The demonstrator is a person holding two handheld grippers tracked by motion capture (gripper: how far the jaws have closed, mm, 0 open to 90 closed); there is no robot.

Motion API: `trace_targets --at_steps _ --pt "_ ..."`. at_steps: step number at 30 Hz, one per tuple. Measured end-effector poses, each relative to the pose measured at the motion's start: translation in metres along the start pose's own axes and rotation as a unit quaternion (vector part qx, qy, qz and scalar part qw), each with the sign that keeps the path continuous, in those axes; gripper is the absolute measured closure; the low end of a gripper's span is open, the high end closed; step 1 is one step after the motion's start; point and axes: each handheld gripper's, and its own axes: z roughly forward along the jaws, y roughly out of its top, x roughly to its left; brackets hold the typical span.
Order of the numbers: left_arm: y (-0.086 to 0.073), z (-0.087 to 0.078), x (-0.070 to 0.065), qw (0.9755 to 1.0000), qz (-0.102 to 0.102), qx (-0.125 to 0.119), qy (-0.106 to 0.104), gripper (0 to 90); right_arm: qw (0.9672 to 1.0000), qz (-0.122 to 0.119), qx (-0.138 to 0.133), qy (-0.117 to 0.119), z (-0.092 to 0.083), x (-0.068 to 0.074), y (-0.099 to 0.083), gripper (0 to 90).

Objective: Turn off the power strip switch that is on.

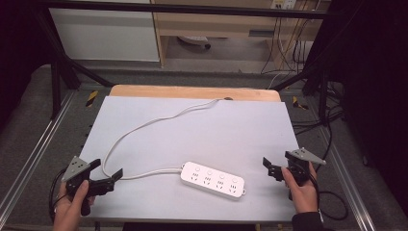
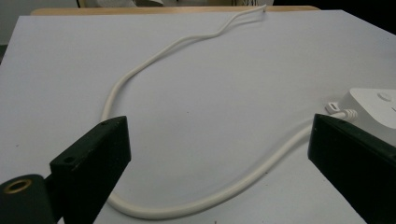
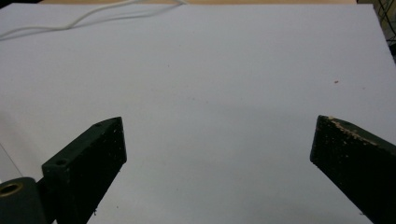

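A white power strip with several sockets lies on the white table top near its front edge. Its white cord leaves the strip's left end, loops left, then runs back to the table's far edge. My left gripper is open at the front left, right by the loop of the cord. In the left gripper view the cord curves across between the wide-apart jaws of that gripper, and the strip's end sits at the right. My right gripper is open to the right of the strip, and in its own view the gripper has bare table between its jaws.
A wooden board edge shows behind the white top. Metal rails run along both sides, with black frame struts at the back corners. Loose black cables lie on the floor at the right. The cord crosses the far left of the right gripper view.
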Motion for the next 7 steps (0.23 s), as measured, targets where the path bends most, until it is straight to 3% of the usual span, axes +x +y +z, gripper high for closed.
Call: trace_targets --at_steps 7 --pt "0.000 0.000 0.000 1.0000 0.003 -0.002 -0.001 5.9 0.9986 -0.017 0.042 -0.026 0.013 0.004 -0.006 4.4"
